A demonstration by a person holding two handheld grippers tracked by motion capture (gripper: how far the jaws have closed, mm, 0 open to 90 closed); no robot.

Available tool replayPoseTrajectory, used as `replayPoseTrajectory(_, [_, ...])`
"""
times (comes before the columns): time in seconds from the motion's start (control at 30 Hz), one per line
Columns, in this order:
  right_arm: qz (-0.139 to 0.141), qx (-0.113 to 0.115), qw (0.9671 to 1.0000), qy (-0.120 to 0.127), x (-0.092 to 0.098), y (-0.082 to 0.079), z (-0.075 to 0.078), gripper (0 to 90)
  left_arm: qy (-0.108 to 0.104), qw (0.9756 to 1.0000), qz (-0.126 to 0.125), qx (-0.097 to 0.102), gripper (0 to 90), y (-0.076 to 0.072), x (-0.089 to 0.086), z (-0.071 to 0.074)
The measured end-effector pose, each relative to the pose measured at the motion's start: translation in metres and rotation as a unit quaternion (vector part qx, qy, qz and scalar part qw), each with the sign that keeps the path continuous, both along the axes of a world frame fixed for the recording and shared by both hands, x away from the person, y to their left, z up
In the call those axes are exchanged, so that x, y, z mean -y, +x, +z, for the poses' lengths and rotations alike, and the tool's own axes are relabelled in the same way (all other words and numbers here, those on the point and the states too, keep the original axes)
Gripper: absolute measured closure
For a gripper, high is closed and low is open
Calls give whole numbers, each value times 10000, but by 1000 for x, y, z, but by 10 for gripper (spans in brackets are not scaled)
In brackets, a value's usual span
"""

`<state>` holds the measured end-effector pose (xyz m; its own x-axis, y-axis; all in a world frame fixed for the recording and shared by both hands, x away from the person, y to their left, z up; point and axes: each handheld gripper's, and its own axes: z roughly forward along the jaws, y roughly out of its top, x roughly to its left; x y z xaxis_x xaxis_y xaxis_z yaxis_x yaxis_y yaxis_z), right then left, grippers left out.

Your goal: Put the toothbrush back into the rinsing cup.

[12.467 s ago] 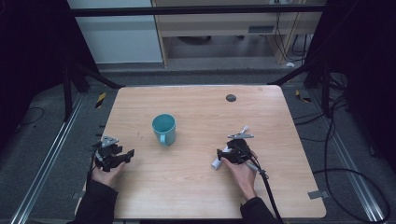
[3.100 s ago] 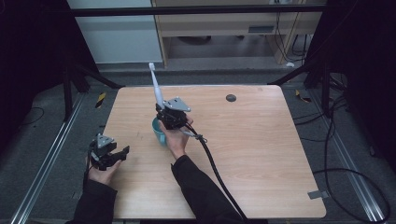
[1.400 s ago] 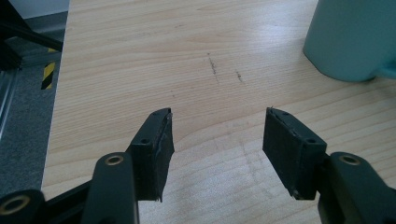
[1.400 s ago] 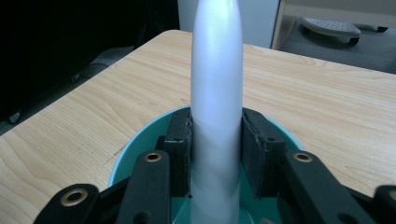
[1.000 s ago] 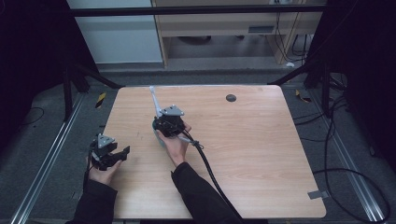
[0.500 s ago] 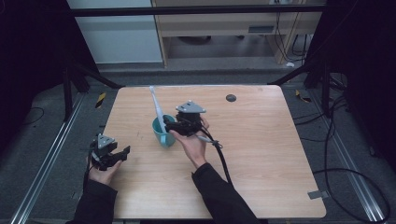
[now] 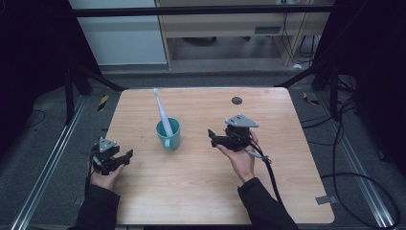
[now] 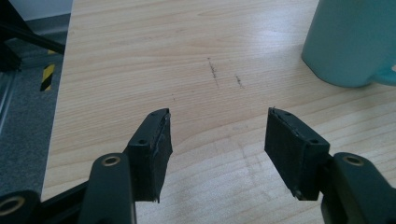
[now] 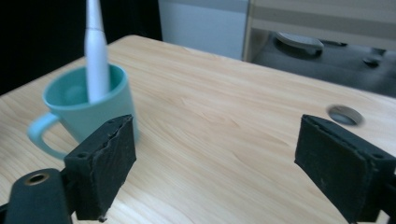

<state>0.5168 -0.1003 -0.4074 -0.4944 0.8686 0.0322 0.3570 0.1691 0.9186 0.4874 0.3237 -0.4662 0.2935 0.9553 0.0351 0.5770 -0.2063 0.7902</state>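
A teal mug (image 7: 168,133) stands left of the table's middle, with a white toothbrush (image 7: 162,111) leaning upright inside it. My right gripper (image 7: 214,139) hovers to the right of the mug, apart from it, pointing left. Its jaws have just been opening, stand open and have nothing between them. In the right gripper view the mug (image 9: 81,112) and the toothbrush (image 9: 96,56) lie beyond the left jaw of my right gripper (image 9: 215,140). My left gripper (image 7: 125,155) rests open at the table's left edge. In the left gripper view, the left gripper (image 8: 217,116) faces bare wood, with the mug (image 8: 348,42) at upper right.
A dark round grommet (image 7: 236,100) sits in the wooden table (image 7: 287,191) near its far edge, also seen as a grommet (image 9: 344,114) ahead of the right jaw. The right gripper's cable (image 7: 268,167) trails toward the front edge. Black frame legs flank the table.
My right gripper has let go of the toothbrush, which stays in the mug, and has moved right, away from the mug, with its jaws opened. The left gripper has not moved.
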Motion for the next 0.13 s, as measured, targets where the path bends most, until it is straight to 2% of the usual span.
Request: replayPoseTrajectory(0.13, [-80,-56,9999,-24,23,-9,-4,114,-11,10000,-20,-12,405,0,0,0])
